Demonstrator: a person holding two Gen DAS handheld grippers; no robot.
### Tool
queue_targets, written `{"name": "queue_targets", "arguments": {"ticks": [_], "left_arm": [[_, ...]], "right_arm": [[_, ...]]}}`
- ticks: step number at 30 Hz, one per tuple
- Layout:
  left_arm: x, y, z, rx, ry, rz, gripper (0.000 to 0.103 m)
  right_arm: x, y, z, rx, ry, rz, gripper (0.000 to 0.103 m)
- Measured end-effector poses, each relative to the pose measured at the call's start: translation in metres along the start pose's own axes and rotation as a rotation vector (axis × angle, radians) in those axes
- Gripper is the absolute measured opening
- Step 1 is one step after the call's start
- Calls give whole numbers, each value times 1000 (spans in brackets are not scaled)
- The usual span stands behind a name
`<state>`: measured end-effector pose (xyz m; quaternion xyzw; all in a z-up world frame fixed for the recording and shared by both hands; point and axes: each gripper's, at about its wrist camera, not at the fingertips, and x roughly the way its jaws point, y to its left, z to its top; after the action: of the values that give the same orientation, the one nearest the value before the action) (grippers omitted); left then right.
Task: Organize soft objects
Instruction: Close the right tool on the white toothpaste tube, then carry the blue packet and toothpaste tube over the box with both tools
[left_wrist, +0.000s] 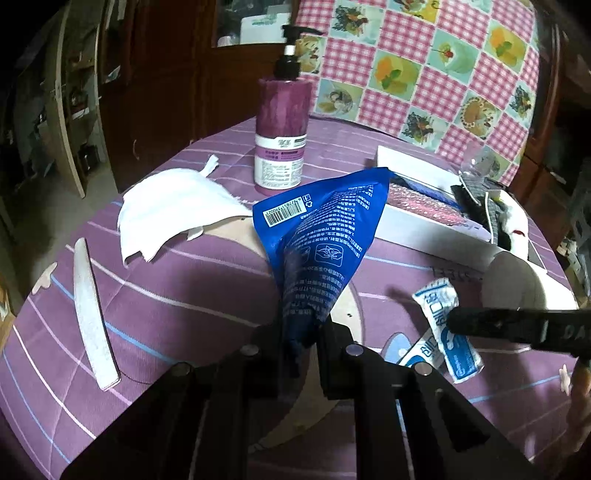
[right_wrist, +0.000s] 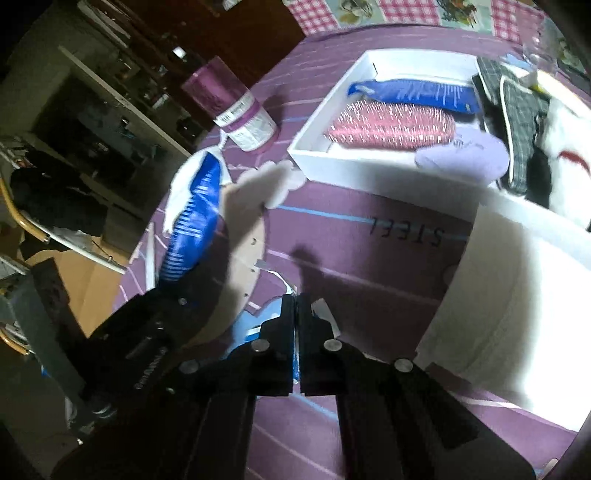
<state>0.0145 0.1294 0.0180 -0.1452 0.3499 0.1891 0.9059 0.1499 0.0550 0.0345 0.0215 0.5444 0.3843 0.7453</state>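
Left gripper (left_wrist: 301, 334): jaws clamped on the lower end of a blue pouch (left_wrist: 321, 236), which is held up off the purple tablecloth (left_wrist: 207, 280).

Right gripper (right_wrist: 297, 310): jaws pinched together on a small white-and-blue sachet (left_wrist: 441, 328); only a blue sliver shows between the pads in its own blurred view, so probably the same sachet.

Beyond, white box (right_wrist: 314, 147) holding a second blue pack (right_wrist: 410, 92), a pink glittery item (right_wrist: 391, 125) and a lilac soft piece (right_wrist: 465, 155) lying over its rim.

Left view alone shows a white cloth (left_wrist: 173, 210), a nail file (left_wrist: 92, 317) and the pump of the purple bottle (left_wrist: 282, 133).
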Motion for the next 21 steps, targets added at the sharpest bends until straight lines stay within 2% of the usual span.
{"name": "queue_targets", "arguments": {"ticks": [5,13,18,21], "left_arm": [[-12,-12,6,44,-29,-6,12],[-46,-45,43,127,-75,0,12],[-56,-72,70,185,-124,13,12],[-52,-86,84,189,-129,-9,12]], "right_arm": [[-23,-4,7,20,-47,42,3],[-67,-23,24,73,-158,72,3],[-91,-52,34,145,-243,77,3],[-101,-75,39,202,-280,90,3]]}}
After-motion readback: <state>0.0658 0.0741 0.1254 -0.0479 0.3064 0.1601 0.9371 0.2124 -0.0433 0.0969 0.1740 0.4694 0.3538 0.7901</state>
